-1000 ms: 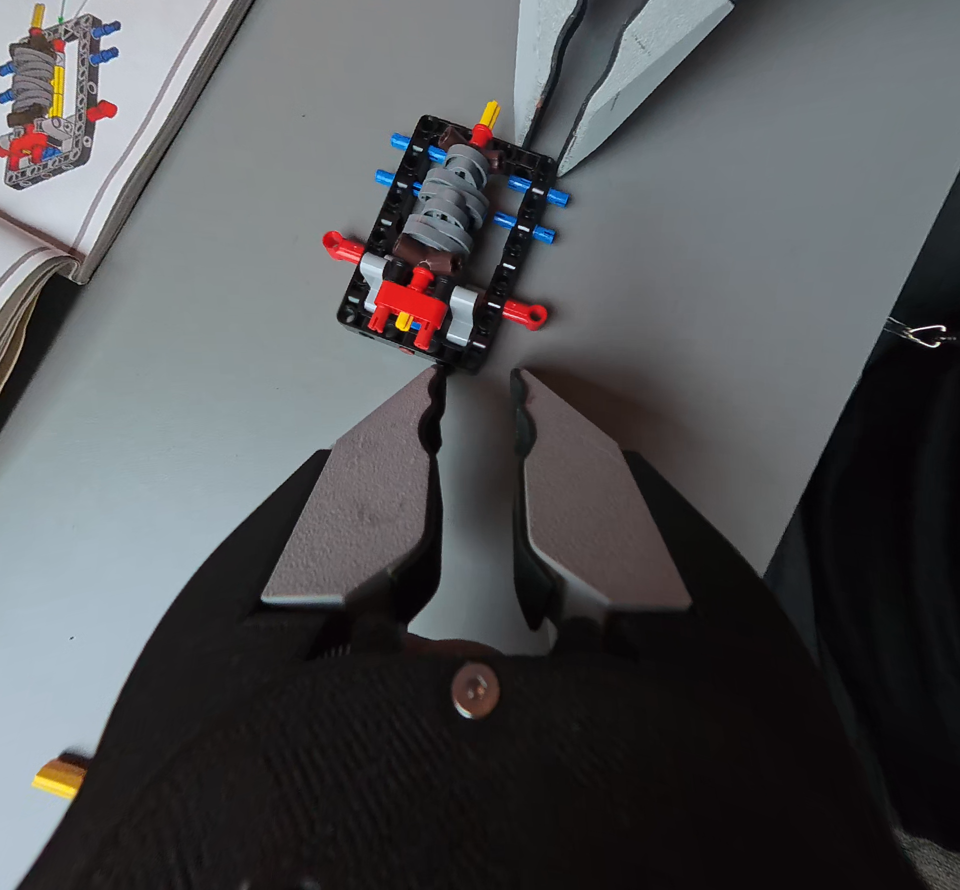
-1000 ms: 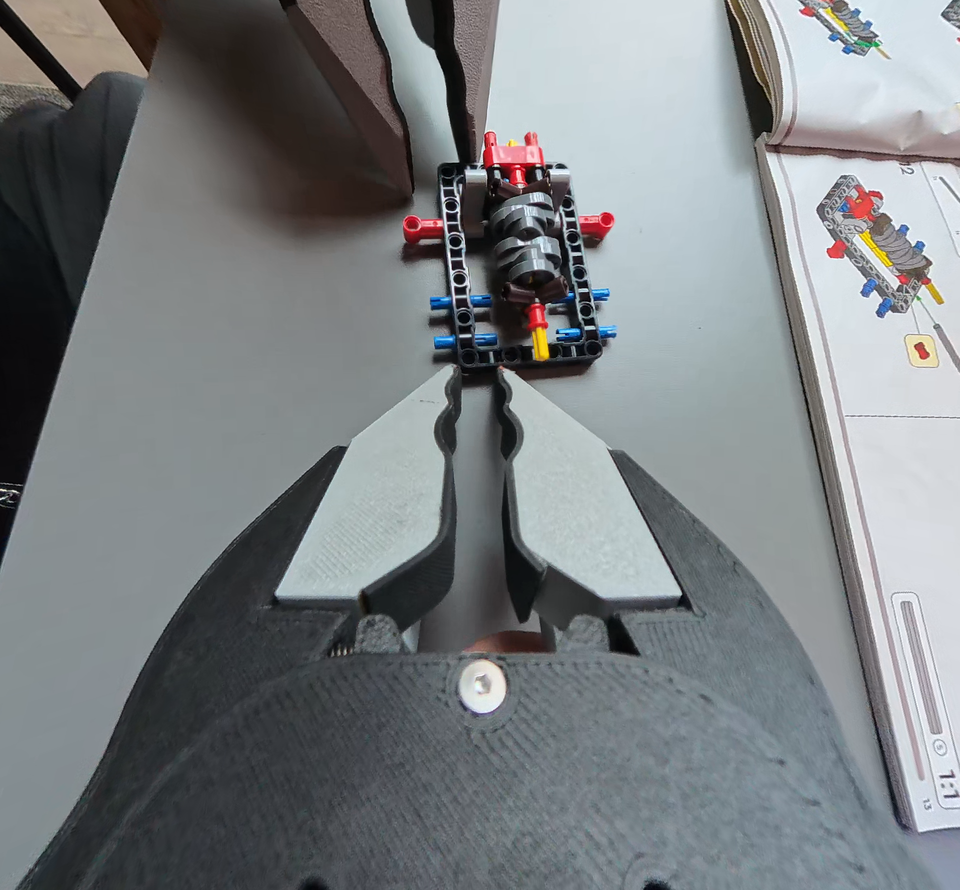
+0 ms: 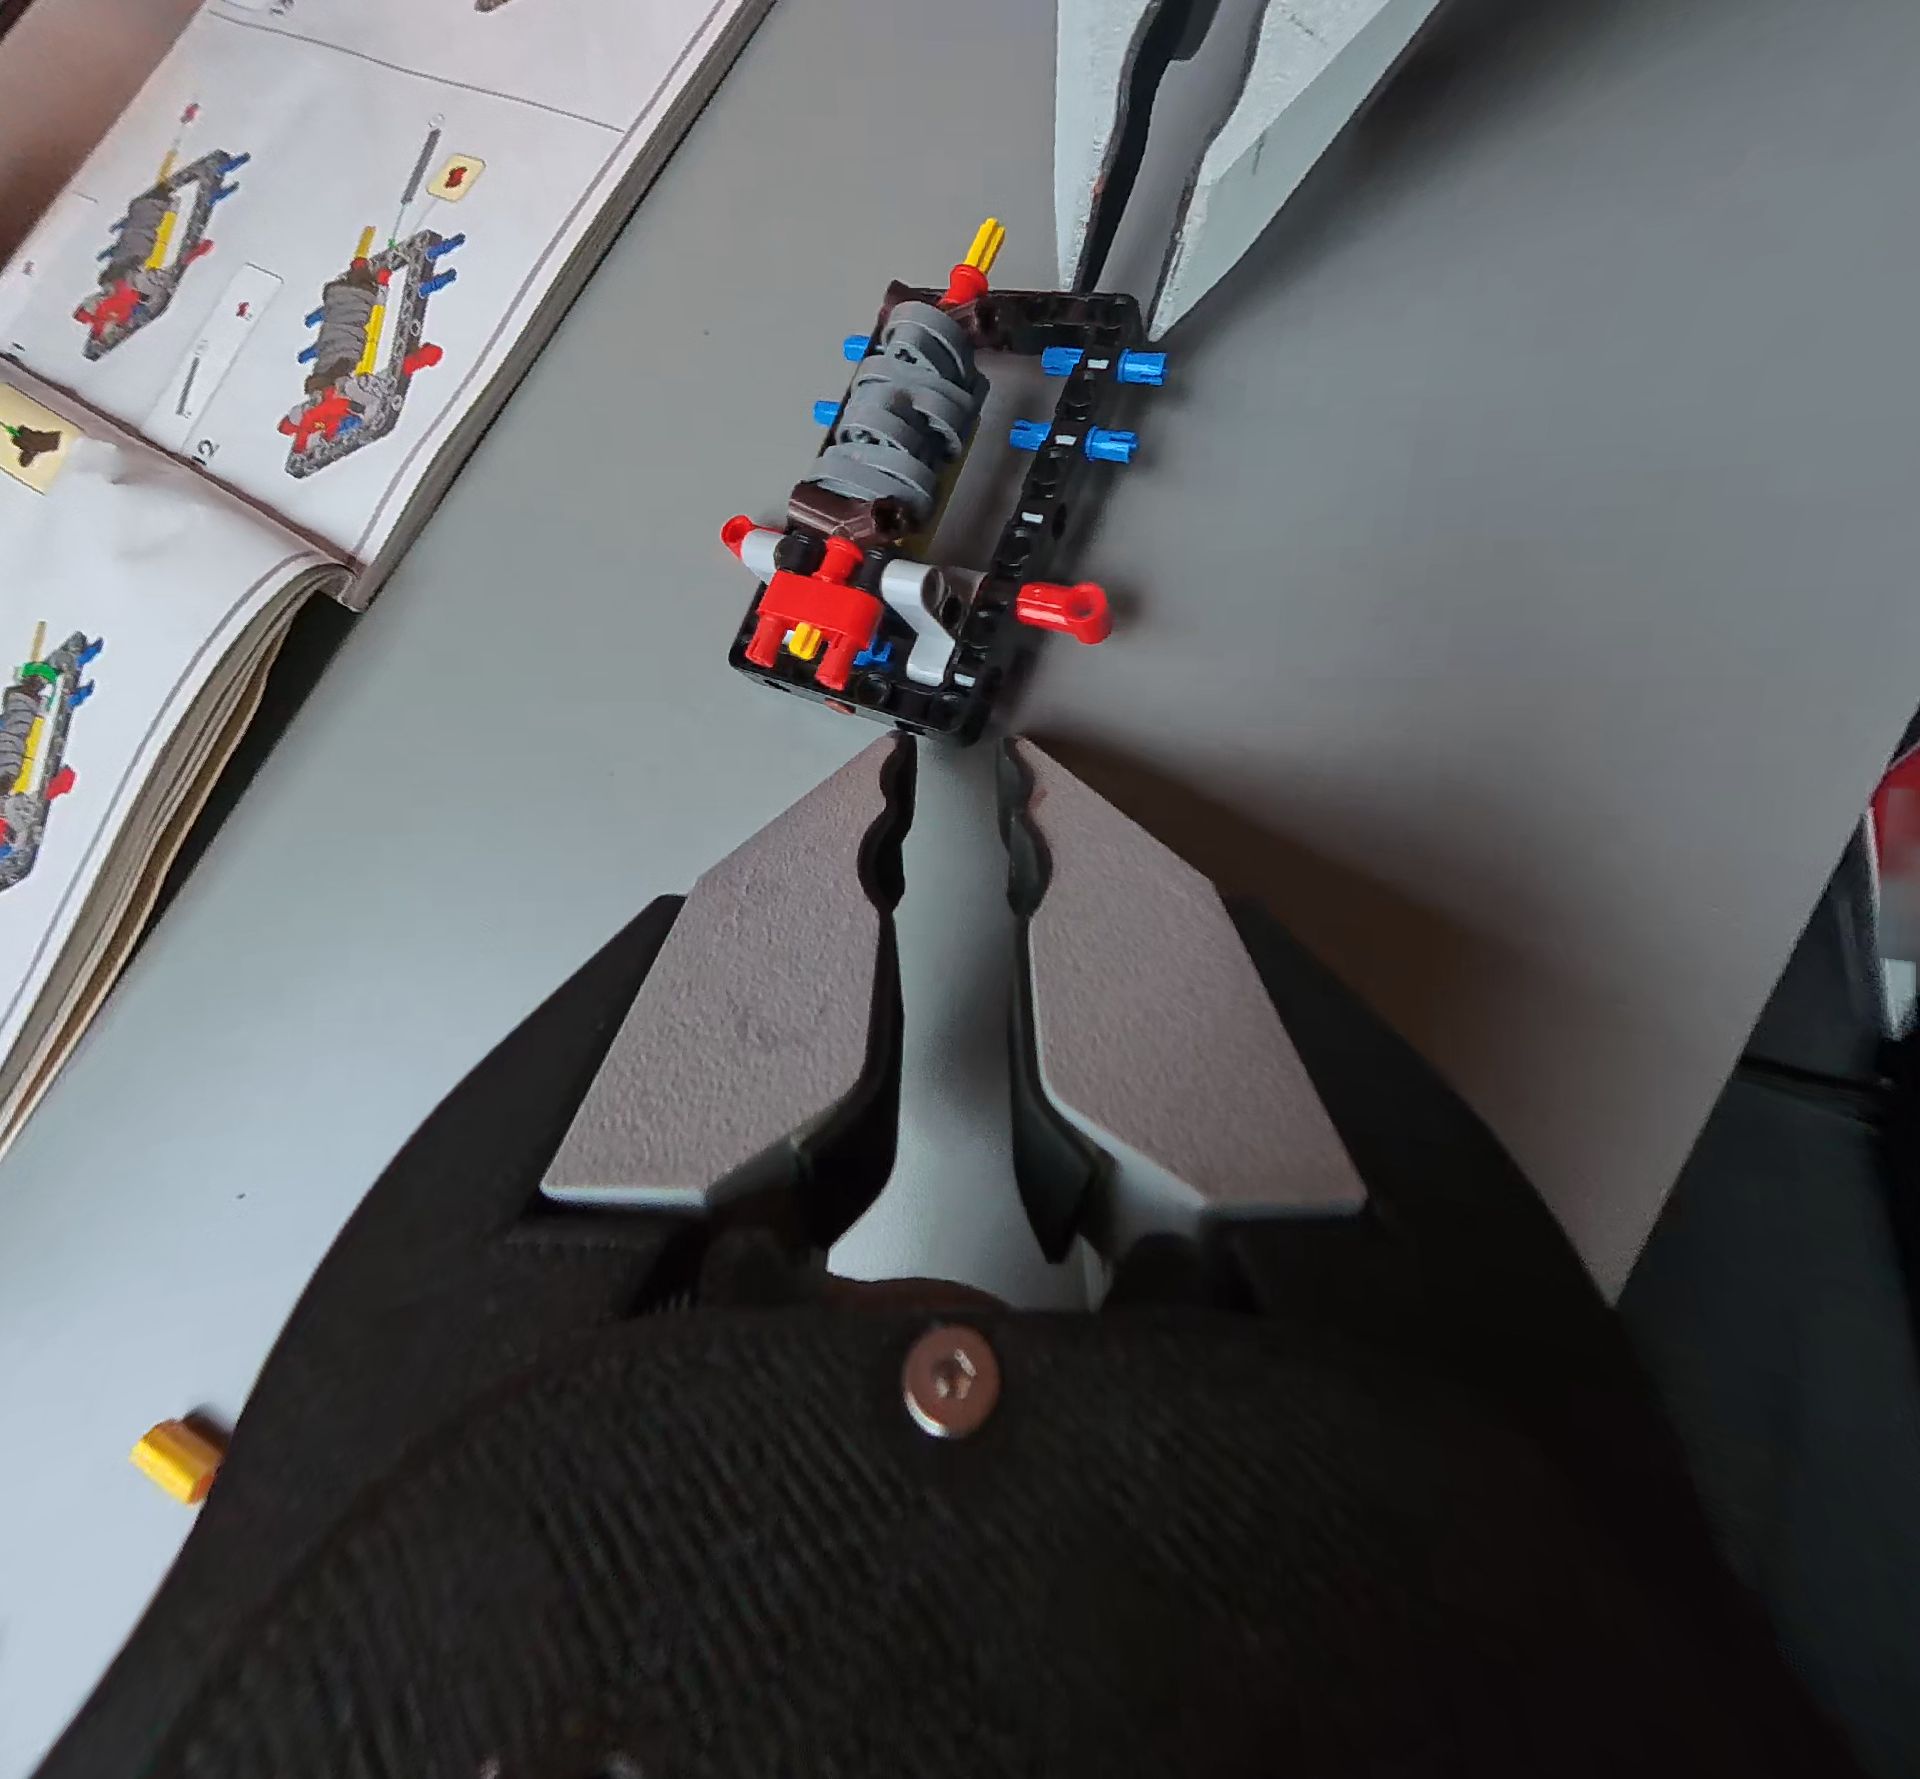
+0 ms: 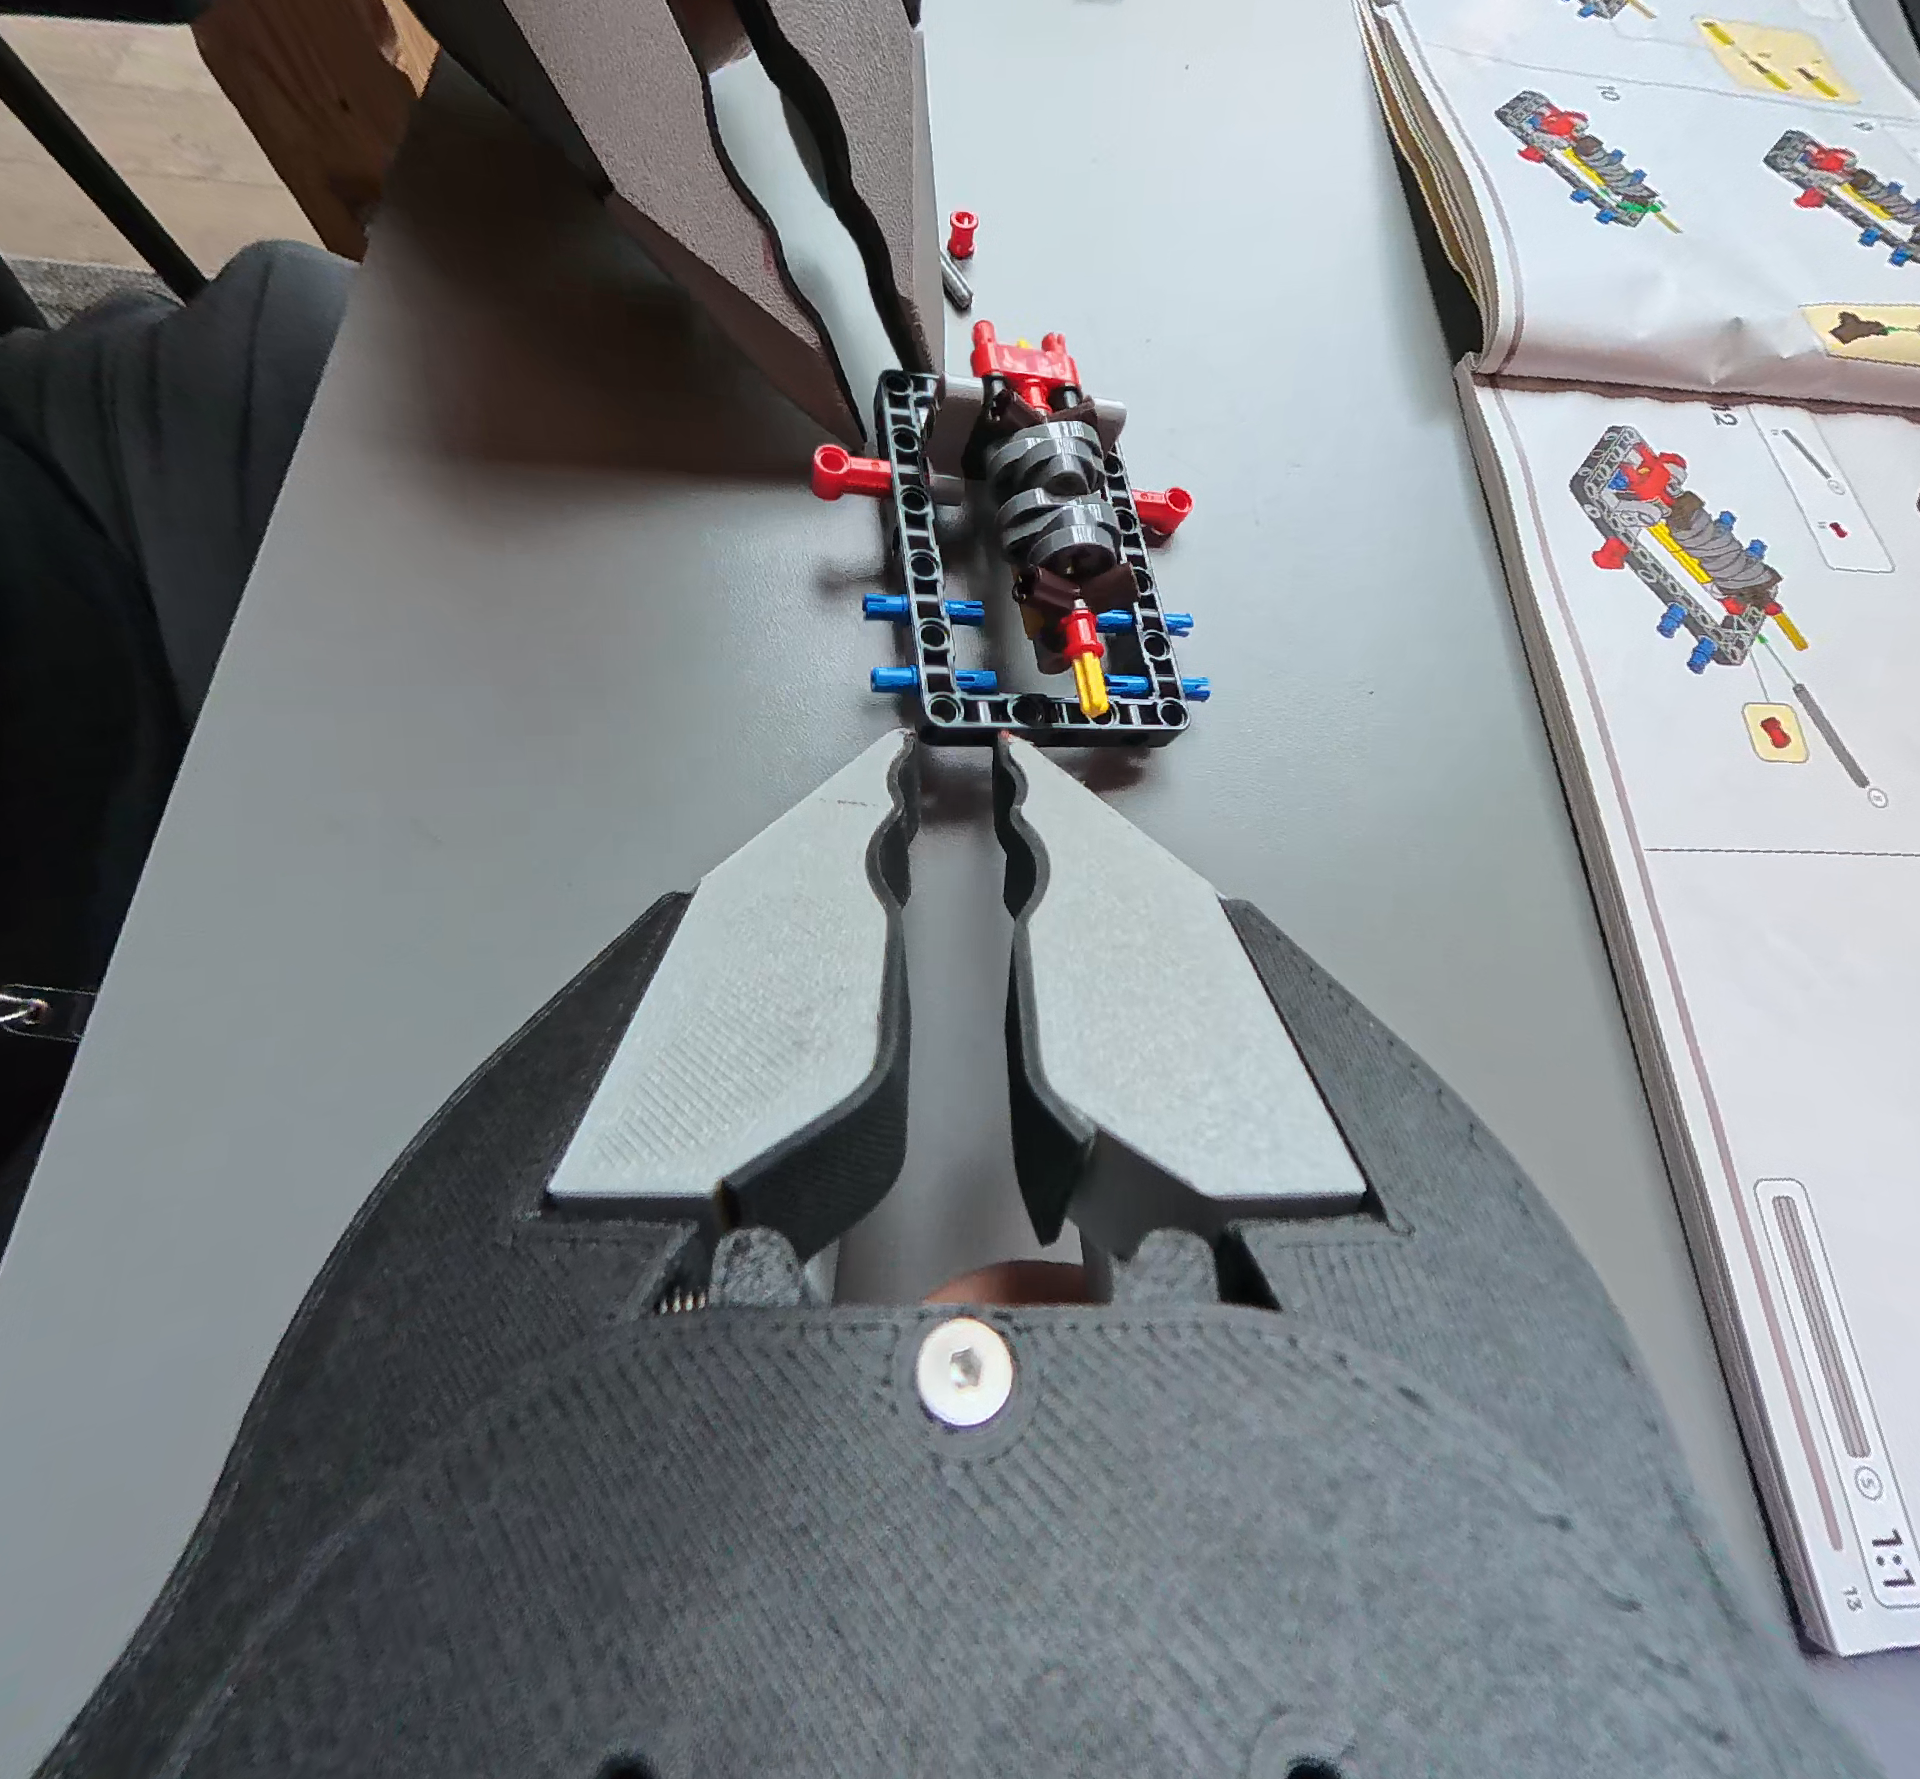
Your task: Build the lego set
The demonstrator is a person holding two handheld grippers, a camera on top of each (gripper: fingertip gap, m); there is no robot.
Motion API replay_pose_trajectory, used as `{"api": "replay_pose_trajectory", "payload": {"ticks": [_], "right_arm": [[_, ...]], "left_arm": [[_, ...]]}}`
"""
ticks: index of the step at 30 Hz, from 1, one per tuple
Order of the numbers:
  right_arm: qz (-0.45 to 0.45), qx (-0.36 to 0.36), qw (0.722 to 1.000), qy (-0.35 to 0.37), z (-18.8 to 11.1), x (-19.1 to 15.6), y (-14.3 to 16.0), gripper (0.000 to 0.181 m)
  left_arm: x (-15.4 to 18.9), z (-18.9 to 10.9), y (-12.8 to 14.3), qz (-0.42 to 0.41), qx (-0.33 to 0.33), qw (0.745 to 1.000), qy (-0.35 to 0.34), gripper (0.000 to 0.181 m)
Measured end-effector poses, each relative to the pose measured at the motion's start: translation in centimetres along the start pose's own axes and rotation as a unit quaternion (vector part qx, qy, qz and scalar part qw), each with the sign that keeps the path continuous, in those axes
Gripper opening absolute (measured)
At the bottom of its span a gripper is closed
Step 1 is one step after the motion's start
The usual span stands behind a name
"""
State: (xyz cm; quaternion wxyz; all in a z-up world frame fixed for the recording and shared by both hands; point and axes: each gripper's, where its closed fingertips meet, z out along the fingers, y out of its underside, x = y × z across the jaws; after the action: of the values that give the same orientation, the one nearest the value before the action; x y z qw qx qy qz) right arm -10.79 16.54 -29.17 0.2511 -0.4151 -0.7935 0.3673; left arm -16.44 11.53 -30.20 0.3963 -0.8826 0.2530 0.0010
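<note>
Left wrist view: looks forward and steeply down along the left gripper [image 3: 951, 742], close above the grey table [image 3: 416, 898]; the table's side edge runs at right, the open instruction booklet [image 3: 312, 223] lies toward the upper left.
Right wrist view: faces the opposite way along the right gripper [image 4: 951, 742], equally near, with the booklet [image 4: 1714, 586] at right and the table edge at left.
Shared ground: the black lego frame [image 3: 935, 482] [image 4: 1029, 576] between both sets of fingertips; each view shows the other gripper at its top.
</note>
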Motion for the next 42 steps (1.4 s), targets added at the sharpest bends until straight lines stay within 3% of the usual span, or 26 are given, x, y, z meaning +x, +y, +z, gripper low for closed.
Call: {"api": "replay_pose_trajectory", "payload": {"ticks": [14, 21, 29, 34, 38, 42], "right_arm": [[0.004, 0.029, 1.0, 0.005, -0.3, 0.1, -0.9, 0.01], [0.003, 0.059, 0.998, 0.006, -0.5, -0.2, -2.1, 0.007], [-0.002, 0.04, 0.999, 0.03, -0.6, 0.7, -1.2, 0.012], [0.043, 0.044, 0.998, 0.017, -1.0, 1.4, -0.8, 0.027], [0.1, 0.034, 0.994, 0.015, -0.5, 1.9, -0.6, 0.057], [0.109, -0.021, 0.993, 0.033, 1.0, 1.4, 0.2, 0.067]], "left_arm": [[-0.7, -1.0, -0.9, -0.034, 0.022, 0.999, -0.002, 0.008], [0.3, -1.8, -2.4, -0.092, 0.061, 0.992, 0.059, 0.004], [-1.1, -1.0, -0.1, -0.093, 0.013, 0.995, 0.032, 0.023], [-1.8, -0.6, 0.4, -0.099, -0.017, 0.994, 0.044, 0.037], [-2.1, 0.1, 0.8, -0.09, -0.04, 0.994, 0.052, 0.04], [-1.9, 0.4, 0.6, -0.079, -0.04, 0.994, 0.066, 0.033]]}}
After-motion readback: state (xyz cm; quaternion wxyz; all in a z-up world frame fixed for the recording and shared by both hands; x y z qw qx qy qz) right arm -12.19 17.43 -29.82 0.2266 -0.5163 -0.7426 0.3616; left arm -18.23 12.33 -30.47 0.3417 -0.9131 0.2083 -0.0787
